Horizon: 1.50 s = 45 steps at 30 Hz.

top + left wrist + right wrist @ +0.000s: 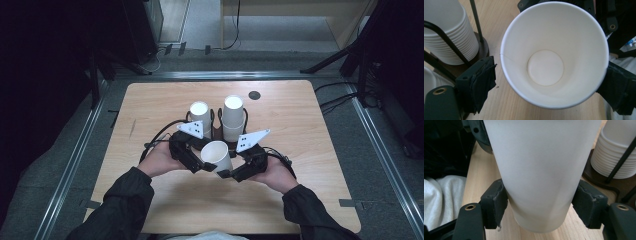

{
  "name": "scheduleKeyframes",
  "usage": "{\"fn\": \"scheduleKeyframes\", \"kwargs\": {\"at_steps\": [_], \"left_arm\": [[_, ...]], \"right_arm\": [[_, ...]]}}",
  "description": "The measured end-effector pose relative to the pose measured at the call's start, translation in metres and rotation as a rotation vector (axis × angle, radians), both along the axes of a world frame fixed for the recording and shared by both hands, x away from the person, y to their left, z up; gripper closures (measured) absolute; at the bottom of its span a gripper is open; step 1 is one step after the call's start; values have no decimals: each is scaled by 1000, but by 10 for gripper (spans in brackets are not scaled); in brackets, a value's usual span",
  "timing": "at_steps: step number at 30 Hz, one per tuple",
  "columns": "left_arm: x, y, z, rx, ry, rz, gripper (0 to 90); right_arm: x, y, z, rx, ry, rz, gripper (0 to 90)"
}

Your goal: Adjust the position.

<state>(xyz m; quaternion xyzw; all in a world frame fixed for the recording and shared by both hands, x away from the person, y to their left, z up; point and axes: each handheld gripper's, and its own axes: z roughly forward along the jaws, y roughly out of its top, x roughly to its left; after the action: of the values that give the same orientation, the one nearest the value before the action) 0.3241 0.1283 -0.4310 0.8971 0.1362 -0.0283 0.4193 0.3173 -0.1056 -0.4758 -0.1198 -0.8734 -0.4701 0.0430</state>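
Our right gripper [539, 205] clamps the white paper cup's [217, 155] lower wall at the table's [300, 200] near middle; our left gripper [549, 82] stands released around its rim, one pad clear. Beyond stand two cup stacks [233, 117].

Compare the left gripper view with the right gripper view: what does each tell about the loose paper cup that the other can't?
The left gripper view looks into the cup: empty, round bottom, a gap at one pad. The right gripper view shows the cup's outer wall with the right gripper clamped low on it. Both show the wooden table and a cup stack in its rack.
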Motion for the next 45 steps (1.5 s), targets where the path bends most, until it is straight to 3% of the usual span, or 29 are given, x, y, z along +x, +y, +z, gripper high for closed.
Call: {"fn": "scheduleKeyframes", "kwargs": {"at_steps": [8, 10, 15, 17, 28, 33, 38, 43, 45], "left_arm": [[-3, -2, -4, -84, 42, 10, 112], [-4, -2, -4, -112, 37, 20, 119], [-6, 0, -4, -135, 26, 21, 151], [-8, 1, -4, -131, 9, 22, 170], [-7, 3, -3, -114, 12, 17, 216], [-7, 6, -1, -111, 0, 19, 220], [-5, 11, 2, -108, 3, 32, 220], [-3, 17, 3, -99, 6, 43, 220], [-3, 20, 4, -97, 4, 50, 220]], "right_arm": [[0, 4, 3, 40, 16, 27, 324], [0, 4, 3, 39, 20, 29, 324], [0, 5, 3, 47, 29, 30, 324], [0, 5, 3, 48, 28, 31, 324], [0, 8, 3, 34, 34, 28, 324], [1, 7, 2, 34, 50, 20, 244], [2, 4, 0, 6, 53, -3, 244], [1, -1, 0, 9, 47, 3, 244], [-2, -4, -2, -3, 12, -13, 243]]}}
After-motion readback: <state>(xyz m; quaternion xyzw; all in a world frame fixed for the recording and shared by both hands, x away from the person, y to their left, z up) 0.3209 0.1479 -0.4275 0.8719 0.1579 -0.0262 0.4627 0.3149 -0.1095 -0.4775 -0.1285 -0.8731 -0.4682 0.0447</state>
